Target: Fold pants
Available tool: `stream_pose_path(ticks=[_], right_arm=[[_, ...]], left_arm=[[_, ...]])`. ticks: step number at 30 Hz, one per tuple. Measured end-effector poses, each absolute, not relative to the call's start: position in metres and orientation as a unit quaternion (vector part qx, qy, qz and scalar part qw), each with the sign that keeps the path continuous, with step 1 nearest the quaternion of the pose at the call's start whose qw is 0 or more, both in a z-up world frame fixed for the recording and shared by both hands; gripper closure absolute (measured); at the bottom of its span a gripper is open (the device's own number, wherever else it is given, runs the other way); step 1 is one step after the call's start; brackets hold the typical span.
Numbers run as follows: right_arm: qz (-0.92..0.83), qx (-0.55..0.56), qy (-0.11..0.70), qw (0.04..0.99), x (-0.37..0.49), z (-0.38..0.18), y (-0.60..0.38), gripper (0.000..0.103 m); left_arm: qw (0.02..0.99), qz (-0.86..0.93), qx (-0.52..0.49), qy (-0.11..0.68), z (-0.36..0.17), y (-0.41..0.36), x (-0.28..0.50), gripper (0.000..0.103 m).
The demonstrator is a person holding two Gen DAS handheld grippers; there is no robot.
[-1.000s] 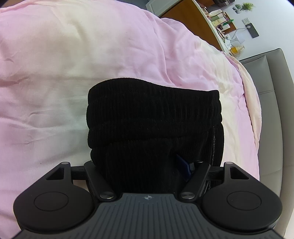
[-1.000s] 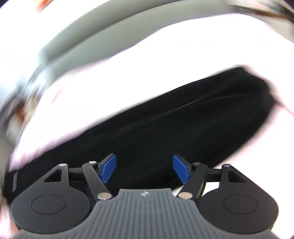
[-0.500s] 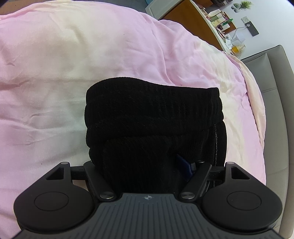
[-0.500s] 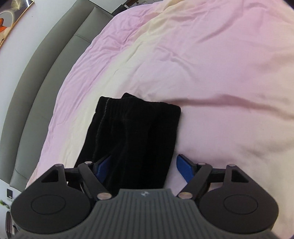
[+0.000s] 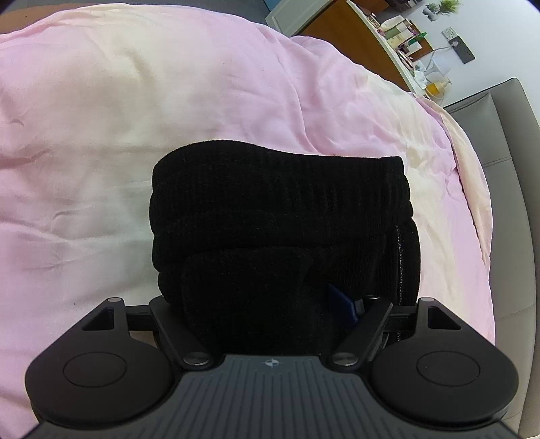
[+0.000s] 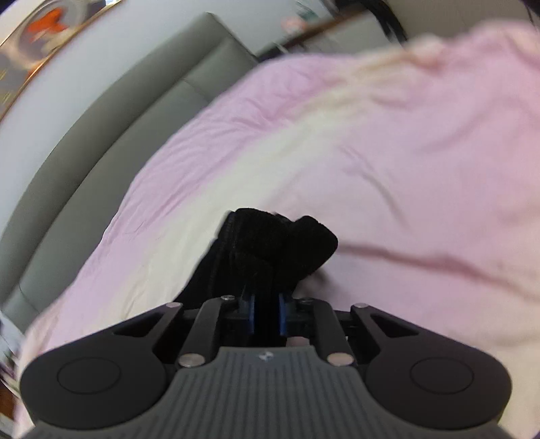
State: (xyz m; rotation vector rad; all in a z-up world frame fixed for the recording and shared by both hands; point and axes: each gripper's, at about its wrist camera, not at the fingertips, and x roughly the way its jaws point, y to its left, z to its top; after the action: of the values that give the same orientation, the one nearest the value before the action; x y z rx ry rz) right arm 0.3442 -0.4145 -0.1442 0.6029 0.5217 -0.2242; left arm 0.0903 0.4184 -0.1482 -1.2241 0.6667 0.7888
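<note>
Two views show the black pants [image 5: 280, 216] already gathered into a thick, layered bundle on the bed.

From the left wrist, the left hand-held gripper [image 5: 266, 304] sits spread wide with the near end of the bundle between its fingers; only one blue pad [image 5: 341, 302] shows, the other is buried under cloth. The jaws look released rather than pinching, though fabric hides the contact. To do this step well, I would judge the left side should pin the stack steady so the layers do not slide. Around it lies a pink and cream duvet [image 5: 168, 111], softly creased; a grey headboard [image 5: 513, 141] runs along the right, and a wooden cabinet [image 5: 357, 40] with bottles stands beyond.

From the right wrist, blurred by motion, the right hand-held gripper [image 6: 266, 315] is clenched on a fold of the pants [image 6: 270, 250], its blue pads nearly together with cloth between. The lifted edge should probably be carried over squarely and laid flat, not dragged. The grey headboard [image 6: 118, 135] curves behind, and a framed picture [image 6: 44, 30] hangs on the wall.
</note>
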Motion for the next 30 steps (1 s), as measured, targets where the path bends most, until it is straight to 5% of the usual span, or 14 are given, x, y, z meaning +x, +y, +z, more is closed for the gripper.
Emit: stream_pose_path(ticks=[3,6,18,21,26,30], right_arm=[[-0.043,0.052,0.18,0.981,0.331,-0.092,-0.324,0.095],[0.052,-0.076,0.139,0.986,0.305,-0.078,-0.245,0.095],[0.221,-0.341,0.244,0.881,0.259,-0.187,-0.089,0.09],[0.249,-0.325,0.291,0.865,0.268,-0.164,-0.1,0.084],[0.292,-0.057,0.342,0.891,0.309,-0.105,-0.163,0.083],[0.328,0.054,0.375,0.865,0.333,-0.101,-0.189,0.081]], left_arm=[[0.696,0.354,-0.549,0.299,-0.148,0.419,0.09,0.016],[0.695,0.352,-0.551,0.299,-0.148,0.419,0.09,0.016],[0.691,0.344,-0.56,0.299,-0.15,0.421,0.087,0.016],[0.69,0.344,-0.563,0.299,-0.15,0.421,0.087,0.016],[0.689,0.344,-0.563,0.299,-0.15,0.421,0.087,0.016],[0.688,0.343,-0.565,0.299,-0.15,0.421,0.087,0.016]])
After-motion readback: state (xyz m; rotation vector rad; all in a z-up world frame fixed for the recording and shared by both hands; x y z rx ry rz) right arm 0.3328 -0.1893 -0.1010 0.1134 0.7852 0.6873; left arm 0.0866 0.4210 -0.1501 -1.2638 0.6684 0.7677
